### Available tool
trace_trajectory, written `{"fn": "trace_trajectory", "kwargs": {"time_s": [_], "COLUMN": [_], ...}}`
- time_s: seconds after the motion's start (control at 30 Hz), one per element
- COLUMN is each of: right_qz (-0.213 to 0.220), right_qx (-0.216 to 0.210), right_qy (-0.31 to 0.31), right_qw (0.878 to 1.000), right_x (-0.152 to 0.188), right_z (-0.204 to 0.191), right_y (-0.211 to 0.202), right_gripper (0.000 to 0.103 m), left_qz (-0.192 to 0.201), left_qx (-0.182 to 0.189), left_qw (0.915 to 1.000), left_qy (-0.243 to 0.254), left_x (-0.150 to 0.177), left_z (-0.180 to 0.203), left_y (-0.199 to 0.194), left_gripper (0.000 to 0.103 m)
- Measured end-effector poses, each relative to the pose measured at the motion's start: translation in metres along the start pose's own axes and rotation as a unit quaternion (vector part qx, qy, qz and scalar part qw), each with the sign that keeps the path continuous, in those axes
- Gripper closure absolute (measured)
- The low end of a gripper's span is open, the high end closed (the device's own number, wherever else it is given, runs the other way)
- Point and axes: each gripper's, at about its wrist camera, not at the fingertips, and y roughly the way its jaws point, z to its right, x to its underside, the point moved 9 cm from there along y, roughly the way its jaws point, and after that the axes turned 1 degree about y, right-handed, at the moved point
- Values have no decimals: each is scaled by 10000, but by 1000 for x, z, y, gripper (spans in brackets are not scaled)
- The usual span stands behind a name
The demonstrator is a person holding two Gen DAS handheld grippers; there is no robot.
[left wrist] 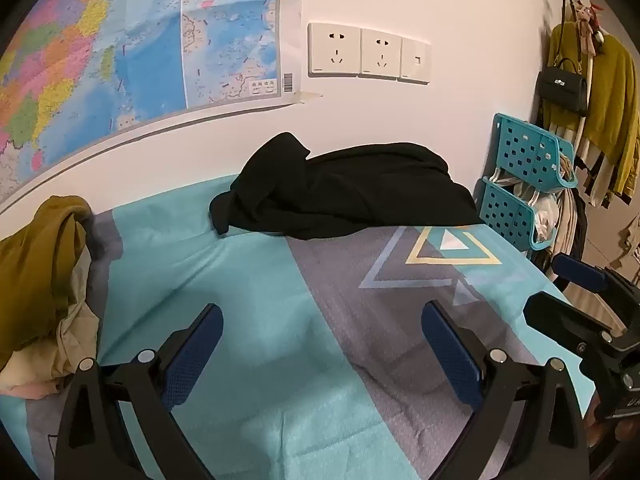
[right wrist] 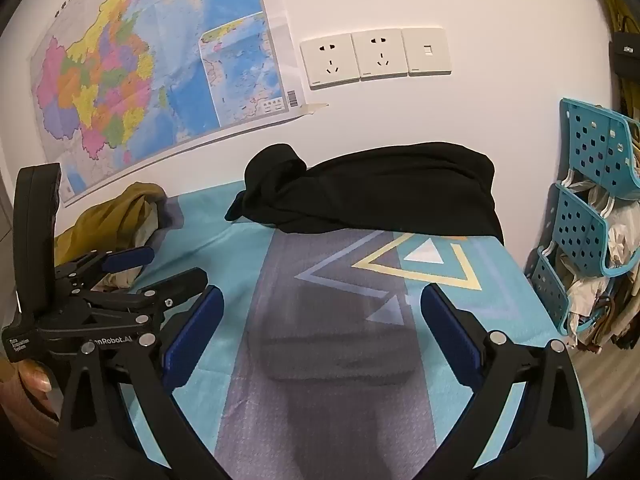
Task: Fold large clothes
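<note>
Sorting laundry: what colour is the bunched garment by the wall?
Black garment, clearest in right wrist view.

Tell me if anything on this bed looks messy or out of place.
Yes. The black garment lies bunched in a heap by the wall instead of spread flat. A mustard cloth is crumpled at the bed's left edge over paler fabric. On the wall, the map's corner tape is peeling.

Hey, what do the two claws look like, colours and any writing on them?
Both the left claw and right claw are black, angular frames with silver pivot bolts and blue textured pads. White lettering sits on the left claw's body, partly readable as "Data Acquisition System".
</note>
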Motion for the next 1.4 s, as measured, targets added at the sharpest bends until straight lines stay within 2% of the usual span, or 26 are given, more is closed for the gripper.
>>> {"fn": "trace_trajectory", "kwargs": {"time_s": [1.4], "right_qz": [63], "right_qx": [-51], "right_qy": [4], "right_qw": [10000], "right_x": [-9], "right_z": [2], "right_y": [-1], "right_gripper": [6], "left_qz": [-34], "left_qx": [36], "left_qw": [10000], "left_qy": [36], "left_x": [-3], "left_z": [7], "left_y": [6], "left_gripper": [7]}}
